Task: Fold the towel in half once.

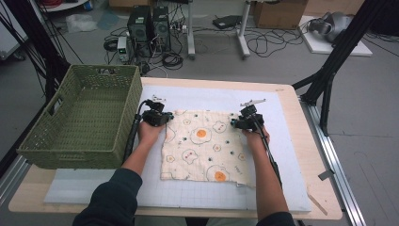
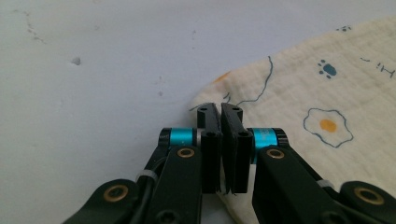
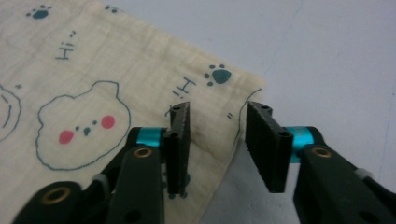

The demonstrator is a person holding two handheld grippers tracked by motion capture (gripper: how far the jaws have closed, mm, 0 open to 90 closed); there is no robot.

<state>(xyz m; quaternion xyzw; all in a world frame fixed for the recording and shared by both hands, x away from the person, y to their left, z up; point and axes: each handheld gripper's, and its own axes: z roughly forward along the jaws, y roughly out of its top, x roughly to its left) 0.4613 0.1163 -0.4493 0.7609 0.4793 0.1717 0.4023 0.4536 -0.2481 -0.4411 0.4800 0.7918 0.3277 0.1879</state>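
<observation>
Left gripper (image 2: 219, 114) view: cloth (image 2: 322, 102) runs off the right edge, and its corner disappears between the closed jaws, so how much fabric is caught can't be told. Right gripper (image 3: 217, 116) view: cloth cut by left and bottom edges. High view: both grippers' jaw tips too small to read; basket (image 1: 84, 117) hides the table's left part.

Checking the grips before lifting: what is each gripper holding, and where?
Left gripper: shut on the cloth at its far left corner. Right gripper: jaws straddle the far right corner, unpinched.
</observation>
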